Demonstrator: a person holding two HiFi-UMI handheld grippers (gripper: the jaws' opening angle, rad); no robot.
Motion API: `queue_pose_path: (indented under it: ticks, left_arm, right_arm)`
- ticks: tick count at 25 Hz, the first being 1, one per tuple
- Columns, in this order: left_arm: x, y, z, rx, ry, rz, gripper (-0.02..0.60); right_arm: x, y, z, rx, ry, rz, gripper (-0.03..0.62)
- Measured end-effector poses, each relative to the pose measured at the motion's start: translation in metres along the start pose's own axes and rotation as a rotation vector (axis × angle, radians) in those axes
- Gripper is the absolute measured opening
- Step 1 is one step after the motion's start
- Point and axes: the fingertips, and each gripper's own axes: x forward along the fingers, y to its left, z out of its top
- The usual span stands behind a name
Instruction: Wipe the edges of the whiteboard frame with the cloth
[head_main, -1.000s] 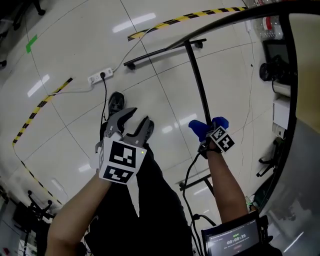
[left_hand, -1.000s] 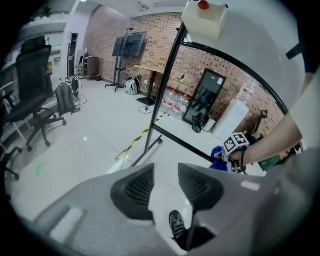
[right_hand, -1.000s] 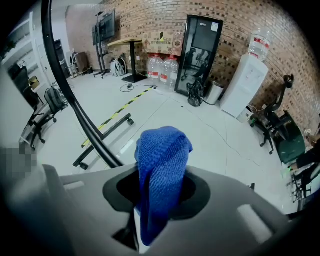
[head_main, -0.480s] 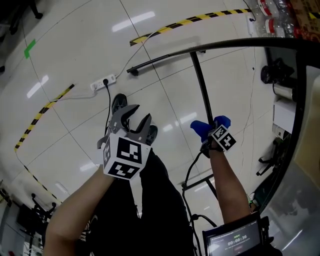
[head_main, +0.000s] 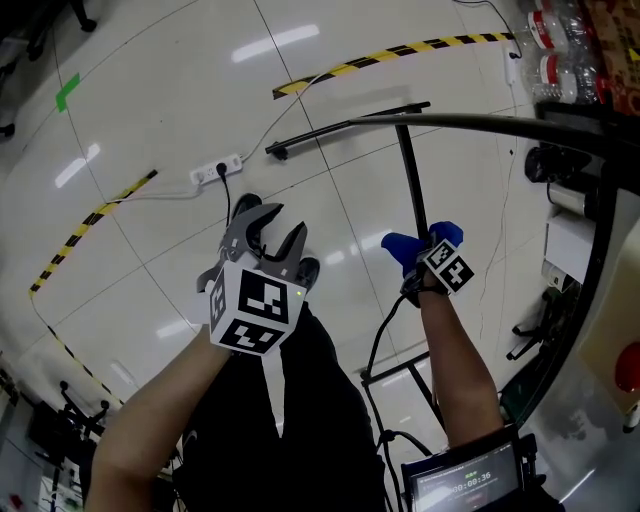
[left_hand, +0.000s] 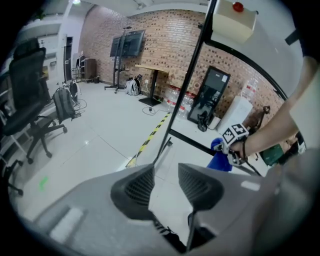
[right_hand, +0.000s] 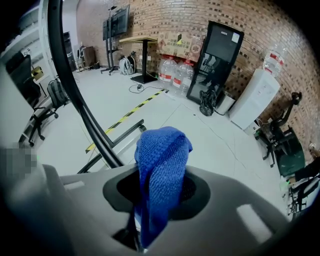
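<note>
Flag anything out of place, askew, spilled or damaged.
Nothing spilled or damaged. One oddity: a power strip lies loose on the floor, near the whiteboard stand's base bar, a possible trip hazard. The blue cloth is clamped in the right gripper.

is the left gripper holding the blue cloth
No, the left gripper is open and empty; the blue cloth sits clamped in the right gripper.
</note>
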Motion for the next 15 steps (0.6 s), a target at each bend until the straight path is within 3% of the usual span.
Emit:
queue_pose_path:
  ticks: [15]
  left_arm:
    - [0.002, 0.038, 0.011, -0.016, 0.008, -0.004, 0.15]
  right_arm:
    - [0.002, 0.062, 0.048, 0.063, -0.06, 0.041, 0.11]
